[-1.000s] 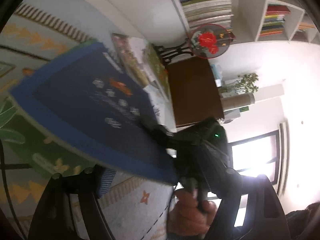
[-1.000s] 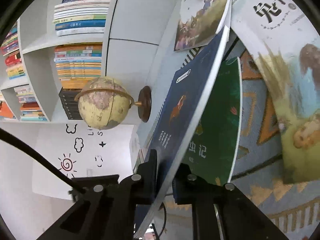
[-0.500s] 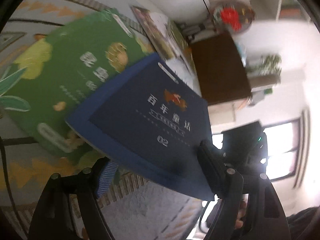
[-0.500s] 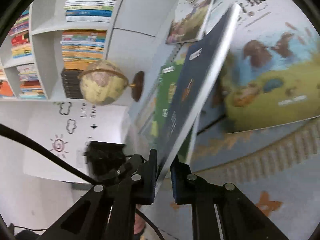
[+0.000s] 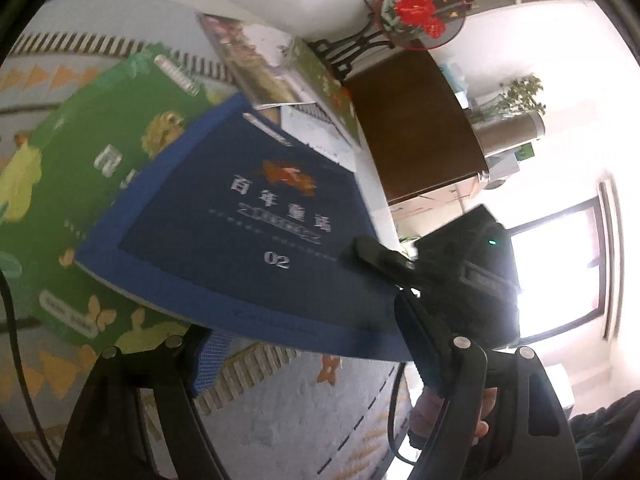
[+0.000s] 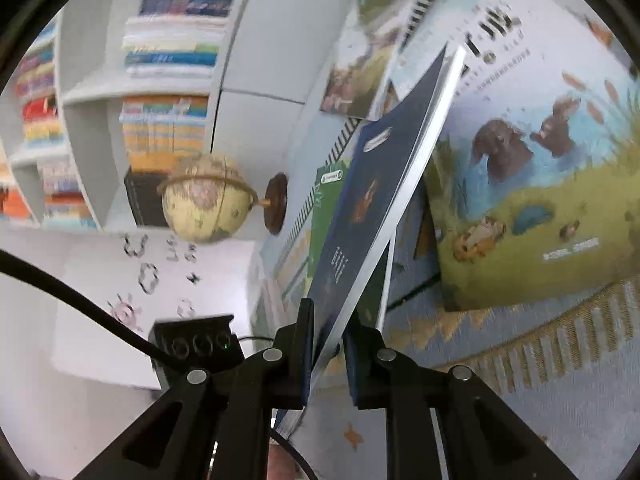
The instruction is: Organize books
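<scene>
Tongs on the right [image 6: 327,354] clamp the navy book's [image 5: 256,220] lower edge, holding it tilted above the green book [image 5: 80,160] on the patterned counter [image 5: 288,412]. At five o'clock the left tongs [image 5: 316,364] gape wide beneath it, gripping nothing. A globe [image 6: 204,200] stands at nine o'clock.

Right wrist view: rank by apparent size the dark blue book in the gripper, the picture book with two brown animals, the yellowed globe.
1. Picture book with two brown animals: fills the right of the frame.
2. Dark blue book: seen edge-on and close to the camera, so true size unsure.
3. Yellowed globe: smallest, though farther back.
</scene>
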Motion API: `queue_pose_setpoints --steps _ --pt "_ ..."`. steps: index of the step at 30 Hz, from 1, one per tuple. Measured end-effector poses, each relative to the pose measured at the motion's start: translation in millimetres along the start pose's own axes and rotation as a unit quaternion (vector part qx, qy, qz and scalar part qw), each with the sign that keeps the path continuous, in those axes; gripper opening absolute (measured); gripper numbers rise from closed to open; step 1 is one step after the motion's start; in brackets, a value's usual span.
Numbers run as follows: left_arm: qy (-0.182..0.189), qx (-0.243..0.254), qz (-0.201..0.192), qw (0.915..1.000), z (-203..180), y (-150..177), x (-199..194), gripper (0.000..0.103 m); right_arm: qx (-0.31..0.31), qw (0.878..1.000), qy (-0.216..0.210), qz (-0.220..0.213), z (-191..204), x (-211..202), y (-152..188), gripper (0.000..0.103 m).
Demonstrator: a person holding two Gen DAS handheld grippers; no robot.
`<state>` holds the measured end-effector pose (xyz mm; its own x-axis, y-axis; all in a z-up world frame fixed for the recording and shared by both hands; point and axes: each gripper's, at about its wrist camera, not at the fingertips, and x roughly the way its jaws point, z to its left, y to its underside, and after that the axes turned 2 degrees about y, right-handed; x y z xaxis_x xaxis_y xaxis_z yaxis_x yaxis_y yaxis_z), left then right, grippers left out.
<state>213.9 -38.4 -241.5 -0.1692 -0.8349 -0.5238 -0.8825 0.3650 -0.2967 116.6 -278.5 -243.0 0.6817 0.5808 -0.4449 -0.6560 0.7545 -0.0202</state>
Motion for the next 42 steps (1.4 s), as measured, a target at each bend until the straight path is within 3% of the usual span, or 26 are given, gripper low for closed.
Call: queue_pose_setpoints --steps 7,9,11,12,16,22,27,28,30,31,32,36,42 --pt "0.023 0.018 -0.012 0.9995 -15 -18 1 0.076 0.05 0.998 -0.025 -0.009 -12 8 -12 0.017" --pt "0.032 0.021 -0.014 0.9992 -20 -24 1 0.076 0.053 0.998 -0.024 -0.002 -10 11 -13 0.029" --pt "0.032 0.027 -0.012 0.9991 -23 -29 2 0.076 0.069 0.997 -0.036 -0.005 -10 13 -13 0.053" --pt "0.034 0.027 -0.01 0.999 -25 -30 4 0.076 0.08 0.996 -0.047 -0.012 -11 12 -13 0.055" --pt "0.042 0.02 -0.008 0.9989 -23 -30 8 0.076 0.122 0.987 -0.104 -0.011 -14 23 -10 0.056" --pt "0.055 0.001 -0.006 0.9985 -13 -26 6 0.076 0.12 0.989 -0.088 -0.009 -7 17 2 0.056" --pt "0.086 -0.013 -0.009 0.9962 -13 -25 4 0.076 0.106 0.991 -0.082 -0.017 -1 13 -4 0.058" --pt "0.084 -0.014 -0.01 0.9963 -13 -25 4 0.076 0.114 0.989 -0.094 -0.016 -4 17 -4 0.057" --pt "0.087 -0.013 -0.011 0.996 -13 -24 3 0.076 0.126 0.985 -0.114 -0.015 -7 24 -1 0.035" --pt "0.088 -0.011 -0.01 0.996 -14 -24 2 0.076 0.125 0.986 -0.109 -0.013 -8 27 0 0.019" --pt "0.092 -0.01 -0.007 0.9957 -15 -23 1 0.076 0.124 0.987 -0.104 -0.014 -9 28 2 0.011" --pt "0.088 -0.011 0.007 0.996 -10 -17 -7 0.079 0.142 0.982 -0.119 -0.022 -18 19 1 0.009" --pt "0.049 -0.087 -0.021 0.9948 44 -25 -32 0.09 0.135 0.983 -0.125 -0.023 -24 -15 -12 0.009"
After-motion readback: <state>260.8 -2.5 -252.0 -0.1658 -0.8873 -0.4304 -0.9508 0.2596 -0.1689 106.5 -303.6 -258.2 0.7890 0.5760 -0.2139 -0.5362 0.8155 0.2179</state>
